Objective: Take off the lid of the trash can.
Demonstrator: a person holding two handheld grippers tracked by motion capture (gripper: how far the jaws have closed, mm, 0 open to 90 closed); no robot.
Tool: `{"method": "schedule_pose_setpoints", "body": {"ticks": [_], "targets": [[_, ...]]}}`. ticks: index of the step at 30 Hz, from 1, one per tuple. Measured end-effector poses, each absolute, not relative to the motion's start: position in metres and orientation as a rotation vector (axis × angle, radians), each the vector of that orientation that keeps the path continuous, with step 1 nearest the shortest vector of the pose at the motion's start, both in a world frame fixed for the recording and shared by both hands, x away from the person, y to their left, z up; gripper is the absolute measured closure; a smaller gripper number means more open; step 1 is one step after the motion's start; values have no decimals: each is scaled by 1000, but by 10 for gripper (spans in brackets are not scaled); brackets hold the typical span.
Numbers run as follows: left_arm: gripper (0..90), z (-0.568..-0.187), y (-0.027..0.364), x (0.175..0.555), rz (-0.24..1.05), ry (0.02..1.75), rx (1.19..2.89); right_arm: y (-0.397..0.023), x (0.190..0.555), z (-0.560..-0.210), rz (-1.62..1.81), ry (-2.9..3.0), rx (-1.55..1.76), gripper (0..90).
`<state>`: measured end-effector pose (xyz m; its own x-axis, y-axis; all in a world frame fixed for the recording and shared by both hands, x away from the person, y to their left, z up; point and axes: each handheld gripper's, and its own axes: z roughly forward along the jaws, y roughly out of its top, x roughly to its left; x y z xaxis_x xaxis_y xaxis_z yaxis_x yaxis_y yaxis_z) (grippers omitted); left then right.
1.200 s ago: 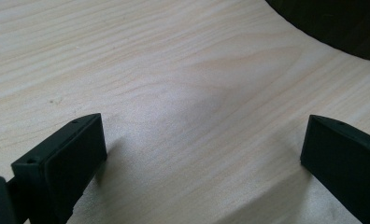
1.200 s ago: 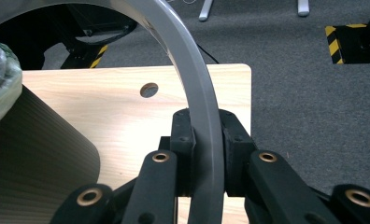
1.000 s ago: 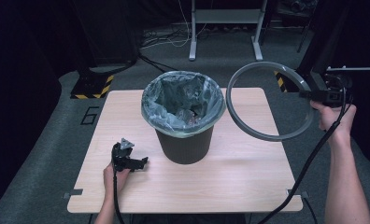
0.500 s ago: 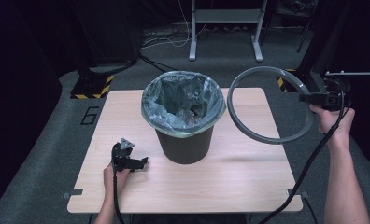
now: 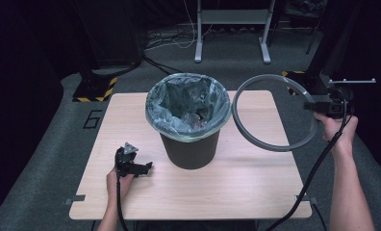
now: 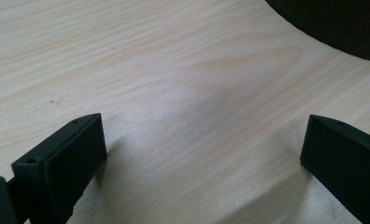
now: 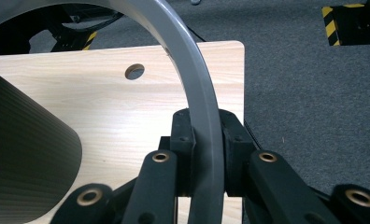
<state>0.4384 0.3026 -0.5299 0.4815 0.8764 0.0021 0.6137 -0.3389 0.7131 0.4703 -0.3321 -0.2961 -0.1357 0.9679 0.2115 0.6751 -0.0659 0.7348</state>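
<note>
A smooth grey ring, thin and round, was held clamped at its rim by the right gripper, above the right side of the pale wood-grain table and just beside the bin. The bin's dark ribbed wall was lined with a crinkled translucent bag. In the right gripper view the pads were seen pressed on the ring's band. The left gripper was rested on the table, its jaws spread wide over bare wood in its own view.
</note>
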Motion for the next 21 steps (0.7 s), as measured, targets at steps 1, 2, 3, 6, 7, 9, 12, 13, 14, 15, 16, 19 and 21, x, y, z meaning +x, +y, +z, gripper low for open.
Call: {"method": "schedule_pose_setpoints", "body": {"ticks": [1,2,3,6,7,9,12,13,14,15,16,19,21], "targets": [[1,-530,303,438,516,1226,2074,-332,470,-296,1045,1834,1757,785],[1,-530,303,438,516,1227,2074,-332,471,-298,1042,1839,1756,785],[1,-530,303,438,516,1226,2074,-332,471,-299,1038,1840,1759,785],[1,-530,303,438,516,1226,2074,-332,472,-301,1037,1840,1762,785],[1,-530,303,438,516,1225,2073,-331,472,-301,1038,1840,1761,786],[1,-530,303,438,517,1226,2074,-331,473,-302,1039,1841,1758,786],[1,-530,303,438,517,1226,2074,-330,474,-304,1033,1847,1758,786],[1,-530,303,438,516,1227,2074,-330,474,-304,1032,1848,1758,786],[1,-530,303,438,516,1227,2074,-330,475,-306,1030,1848,1765,785],[1,-530,303,438,516,1227,2074,-330,475,-306,1030,1848,1765,785],[1,-530,303,438,516,1227,2074,-330,475,-307,1028,1850,1765,785],[1,-530,303,438,515,1227,2071,-331,475,-309,1029,1852,1766,785],[1,-530,303,438,516,1227,2072,-331,474,-311,1028,1852,1772,786]]}}
